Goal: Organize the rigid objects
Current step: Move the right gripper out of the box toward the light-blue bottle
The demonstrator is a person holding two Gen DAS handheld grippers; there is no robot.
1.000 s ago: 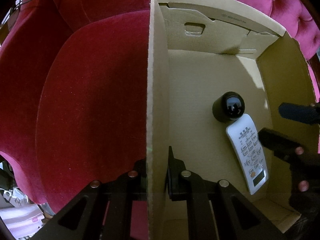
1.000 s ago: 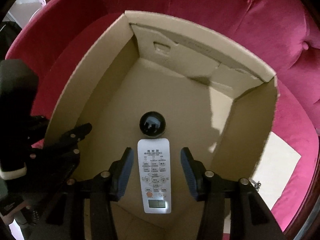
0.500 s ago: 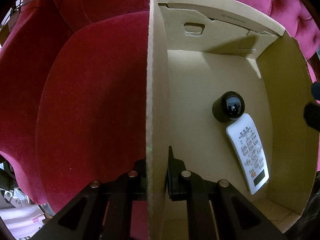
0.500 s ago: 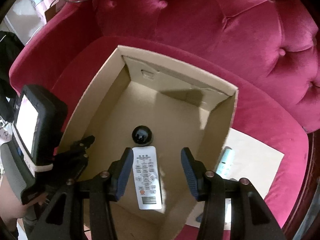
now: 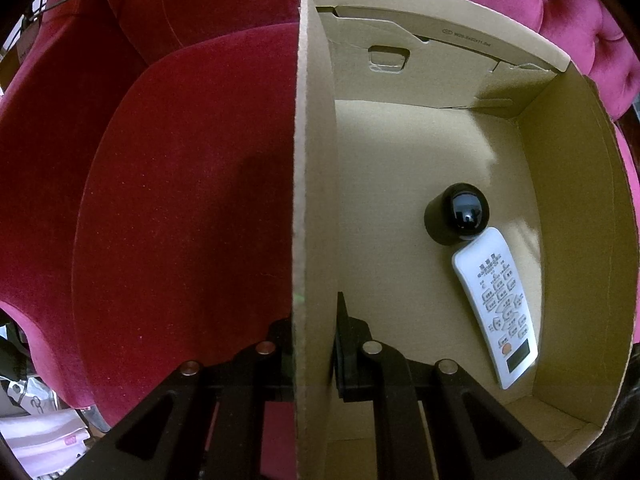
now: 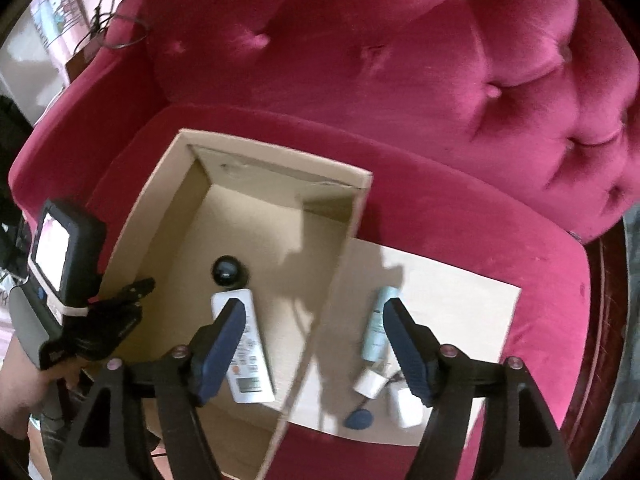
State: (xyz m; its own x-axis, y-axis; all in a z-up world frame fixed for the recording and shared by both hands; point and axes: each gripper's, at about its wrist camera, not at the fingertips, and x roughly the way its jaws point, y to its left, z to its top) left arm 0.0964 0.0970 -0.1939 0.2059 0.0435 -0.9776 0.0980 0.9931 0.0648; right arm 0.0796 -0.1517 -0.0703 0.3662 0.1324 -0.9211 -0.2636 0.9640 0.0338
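A cardboard box sits on a red velvet armchair. My left gripper is shut on the box's left wall, one finger on each side. On the box floor a white remote lies with its top against a black domed object. My right gripper hangs above the box's right wall, its jaws opening with nothing held. From there the remote and the black dome show below its left finger.
A flat cardboard sheet lies right of the box with a pale teal tube, a white plug, another white item and a blue oval piece. The tufted chair back rises behind. A hand holds the left gripper.
My right gripper rose and drifted right, away from the remote, and its jaws spread wider. It left the left wrist view. The remote, the dome and my left gripper stayed put.
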